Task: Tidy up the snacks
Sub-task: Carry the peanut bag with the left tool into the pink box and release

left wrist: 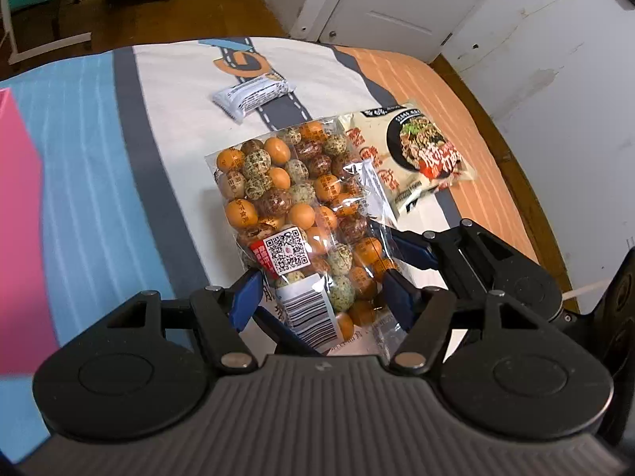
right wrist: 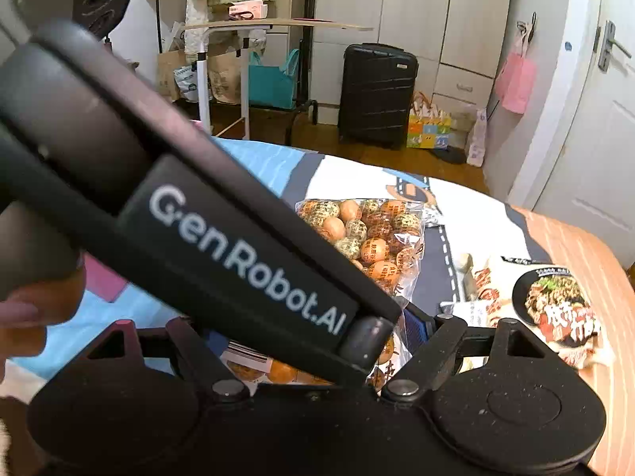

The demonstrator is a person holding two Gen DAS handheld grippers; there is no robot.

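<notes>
A clear bag of orange and speckled eggs (left wrist: 293,206) lies lengthwise in front of me on the bed sheet (left wrist: 166,91). My left gripper (left wrist: 321,295) is shut on its near end, one blue pad on each side by the barcode label. In the right wrist view the left gripper's black body (right wrist: 246,254) crosses the picture and hides much of the bag (right wrist: 373,234). My right gripper (right wrist: 309,333) also straddles the bag. Its visible blue pad (right wrist: 418,327) lies against the bag's crinkled right edge, and its other finger is hidden.
A white noodle packet (left wrist: 416,158) lies just right of the bag, on the orange stripe. A small grey-white snack bar (left wrist: 254,95) sits farther back. A pink box (left wrist: 16,218) stands at the left. A suitcase (right wrist: 377,95) and a door stand beyond the bed.
</notes>
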